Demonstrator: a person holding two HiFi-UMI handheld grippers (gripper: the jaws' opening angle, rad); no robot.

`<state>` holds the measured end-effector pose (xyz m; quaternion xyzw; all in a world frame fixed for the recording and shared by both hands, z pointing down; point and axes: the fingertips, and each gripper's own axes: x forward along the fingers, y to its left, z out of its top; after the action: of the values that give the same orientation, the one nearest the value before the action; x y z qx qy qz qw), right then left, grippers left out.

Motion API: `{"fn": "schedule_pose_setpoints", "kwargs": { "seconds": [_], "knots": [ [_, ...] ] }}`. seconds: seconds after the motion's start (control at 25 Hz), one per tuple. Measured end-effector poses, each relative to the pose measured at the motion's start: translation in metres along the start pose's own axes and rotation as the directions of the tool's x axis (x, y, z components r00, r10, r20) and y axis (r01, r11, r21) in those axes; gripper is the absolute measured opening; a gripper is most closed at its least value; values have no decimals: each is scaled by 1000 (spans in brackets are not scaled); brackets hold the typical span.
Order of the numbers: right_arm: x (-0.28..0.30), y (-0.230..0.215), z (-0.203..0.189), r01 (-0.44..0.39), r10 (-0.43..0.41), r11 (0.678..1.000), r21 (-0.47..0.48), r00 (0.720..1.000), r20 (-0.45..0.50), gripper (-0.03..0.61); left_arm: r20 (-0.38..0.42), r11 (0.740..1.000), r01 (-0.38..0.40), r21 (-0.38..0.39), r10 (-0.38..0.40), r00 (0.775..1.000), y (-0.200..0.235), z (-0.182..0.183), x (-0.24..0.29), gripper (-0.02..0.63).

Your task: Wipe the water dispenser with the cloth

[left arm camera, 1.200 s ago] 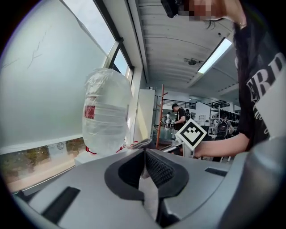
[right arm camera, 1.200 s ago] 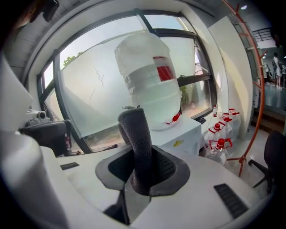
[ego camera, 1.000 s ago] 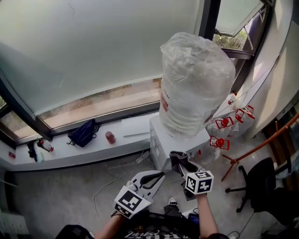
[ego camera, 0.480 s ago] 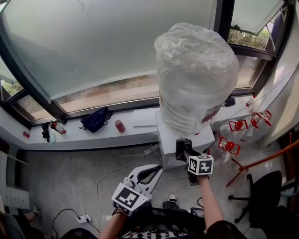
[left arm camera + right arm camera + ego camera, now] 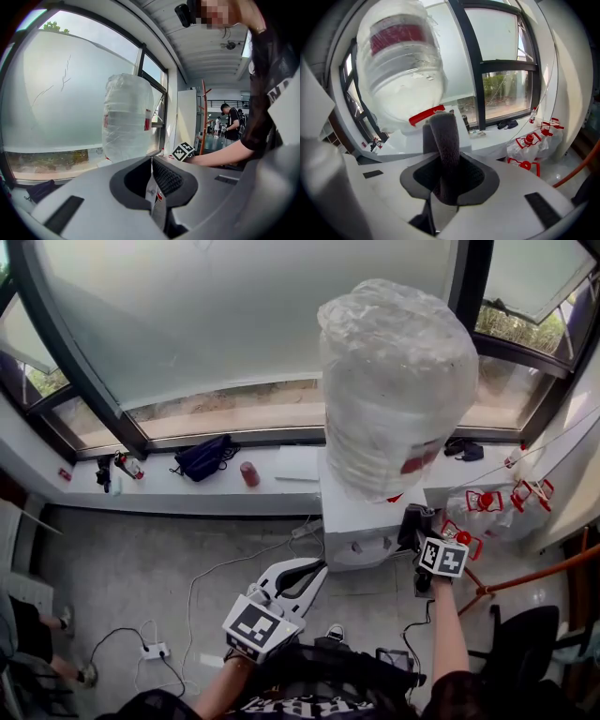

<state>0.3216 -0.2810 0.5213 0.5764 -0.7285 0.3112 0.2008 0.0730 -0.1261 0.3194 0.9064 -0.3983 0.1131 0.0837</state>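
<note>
Right now my right tool (image 5: 418,532) is clenched on the dark grey cloth (image 5: 443,133), which sticks up past the jaw tips. Just ahead of that tool stands the white water dispenser (image 5: 361,521), with a big plastic-wrapped bottle (image 5: 398,381) seated on top. The cloth sits at the dispenser's upper right edge, though I cannot tell whether it is touching. My left tool (image 5: 302,576) hangs low, well apart from the dispenser, its jaws pressed together on nothing. I judge this to be the approach to a wiping stroke, or its very start. The next move calls for pressing the cloth flat against the dispenser's side and dragging it along the face. The grip must be firm enough that the cloth cannot slip out, and the path must stay clear of the bottle overhead.
</note>
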Motion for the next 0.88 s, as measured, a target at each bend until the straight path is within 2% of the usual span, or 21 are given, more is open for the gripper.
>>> {"fn": "schedule_pose_setpoints", "kwargs": {
  "seconds": [0.08, 0.2, 0.36, 0.56, 0.8, 0.88],
  "knots": [
    [-4, -19, 3, 39, -39, 999, -11, 999, -1, 104, -1, 1000, -13, -5, 13, 1000, -4, -1, -3, 21],
    [-7, -33, 2, 54, -54, 998, -35, 999, 6, 104, -20, 1000, -28, -7, 28, 999, -12, -8, -9, 21],
    [-11, -23, -5, -3, 5, 997, -71, 1000, 27, 104, -39, 999, -46, -8, 46, 998, -14, -18, -15, 21],
    [-30, 29, -26, -72, 78, 982, -176, 997, 29, 104, -44, 999, -40, -6, 40, 998, -16, -26, -27, 21],
    [-41, 126, -56, -187, 197, 936, -299, 980, 3, 104, -28, 1000, -18, -14, 17, 999, -21, -27, -51, 21],
    [-40, 155, -67, -215, 224, 917, -336, 975, -13, 104, -17, 1000, -5, 9, 6, 1000, -23, -29, -61, 21]
  ]
}}
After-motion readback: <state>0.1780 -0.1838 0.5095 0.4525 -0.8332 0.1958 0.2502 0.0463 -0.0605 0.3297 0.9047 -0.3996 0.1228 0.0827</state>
